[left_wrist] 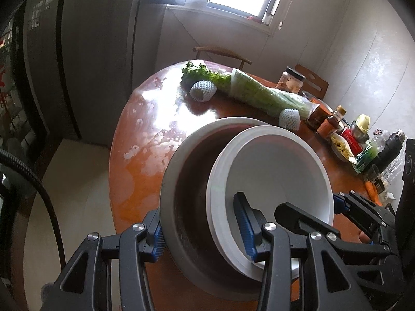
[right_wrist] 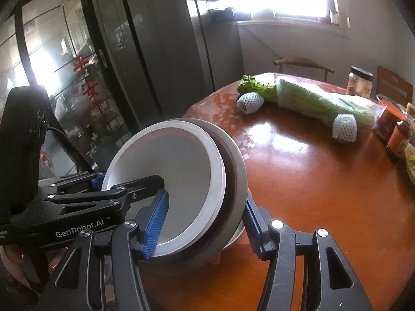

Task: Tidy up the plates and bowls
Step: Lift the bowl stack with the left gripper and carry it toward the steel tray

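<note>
A stack of dishes hangs tilted over the near edge of the table. Its outer piece is a grey bowl (left_wrist: 171, 181) (right_wrist: 237, 171) with a dark inside. A white plate (left_wrist: 213, 207) (right_wrist: 218, 173) and a white bowl (left_wrist: 272, 168) (right_wrist: 181, 160) sit nested in it. My left gripper (left_wrist: 201, 233) (right_wrist: 122, 181) is shut on the stack's left rim, one pad outside the grey bowl and one inside the white bowl. My right gripper (right_wrist: 203, 224) (left_wrist: 311, 207) is shut on the opposite rim in the same way. Something pale shows under the stack; I cannot tell what it is.
The round red-brown table (left_wrist: 145, 155) (right_wrist: 324, 194) carries bagged celery (left_wrist: 259, 93) (right_wrist: 324, 101) and two foam-netted fruits (left_wrist: 203, 90) (left_wrist: 289, 119). A jar (left_wrist: 290, 80), bottles and food packets (left_wrist: 350, 134) crowd its right side. Chairs stand behind it, a dark cabinet (right_wrist: 155, 51) to the left.
</note>
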`<control>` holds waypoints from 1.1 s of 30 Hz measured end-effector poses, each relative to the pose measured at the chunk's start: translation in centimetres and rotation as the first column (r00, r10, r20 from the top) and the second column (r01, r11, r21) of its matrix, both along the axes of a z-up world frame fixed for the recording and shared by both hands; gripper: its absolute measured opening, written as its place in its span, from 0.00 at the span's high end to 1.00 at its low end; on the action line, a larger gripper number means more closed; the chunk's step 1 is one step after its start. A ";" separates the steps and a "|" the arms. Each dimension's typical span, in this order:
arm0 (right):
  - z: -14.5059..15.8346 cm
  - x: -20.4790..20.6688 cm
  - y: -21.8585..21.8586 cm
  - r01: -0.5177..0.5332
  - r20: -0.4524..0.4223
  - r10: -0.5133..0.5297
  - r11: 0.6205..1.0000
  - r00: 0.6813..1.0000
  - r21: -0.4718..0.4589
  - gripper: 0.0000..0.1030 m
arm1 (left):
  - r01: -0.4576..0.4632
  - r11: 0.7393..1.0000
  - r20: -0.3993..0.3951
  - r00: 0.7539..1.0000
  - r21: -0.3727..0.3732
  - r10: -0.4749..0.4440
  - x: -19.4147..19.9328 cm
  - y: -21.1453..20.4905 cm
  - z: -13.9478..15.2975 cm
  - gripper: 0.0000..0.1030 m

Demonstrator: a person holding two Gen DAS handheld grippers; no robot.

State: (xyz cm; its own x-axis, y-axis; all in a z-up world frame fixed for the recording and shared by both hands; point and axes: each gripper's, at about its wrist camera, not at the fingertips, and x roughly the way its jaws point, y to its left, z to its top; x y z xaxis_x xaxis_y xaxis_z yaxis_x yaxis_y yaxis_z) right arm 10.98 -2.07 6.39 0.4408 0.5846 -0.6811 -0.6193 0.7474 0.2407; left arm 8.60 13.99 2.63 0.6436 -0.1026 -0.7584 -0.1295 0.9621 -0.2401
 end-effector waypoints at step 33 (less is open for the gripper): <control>-2.8 1.0 1.7 0.005 -0.031 -0.006 0.999 0.999 -0.050 0.43 | -0.025 0.998 -0.048 0.998 0.049 0.027 1.5 0.8 -3.2 0.55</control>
